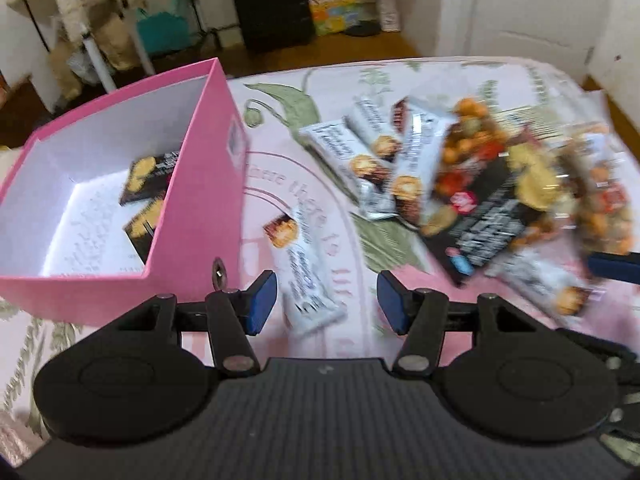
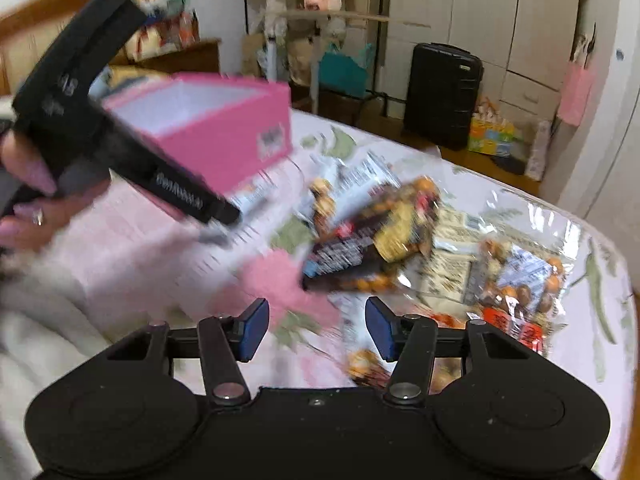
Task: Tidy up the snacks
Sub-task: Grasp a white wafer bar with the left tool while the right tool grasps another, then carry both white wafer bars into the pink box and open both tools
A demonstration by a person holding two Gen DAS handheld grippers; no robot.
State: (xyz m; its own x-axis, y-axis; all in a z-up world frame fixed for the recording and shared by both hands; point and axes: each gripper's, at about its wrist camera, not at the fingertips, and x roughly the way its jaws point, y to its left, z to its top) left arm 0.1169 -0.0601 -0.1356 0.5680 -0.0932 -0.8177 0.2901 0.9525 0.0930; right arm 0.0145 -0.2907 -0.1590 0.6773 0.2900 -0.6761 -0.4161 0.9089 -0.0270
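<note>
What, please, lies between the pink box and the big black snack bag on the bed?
In the left wrist view, white snack bars lie on the floral bedspread between the pink box and the black snack bag.

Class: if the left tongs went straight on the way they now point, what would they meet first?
Probably the white snack bar lying between the open left tongs on the bedspread; depth is uncertain.

place: home bedroom | cues: floral bedspread (image 1: 304, 104), wardrobe (image 2: 500, 12), black suitcase (image 2: 442, 94), clothes rack (image 2: 316, 20)
</note>
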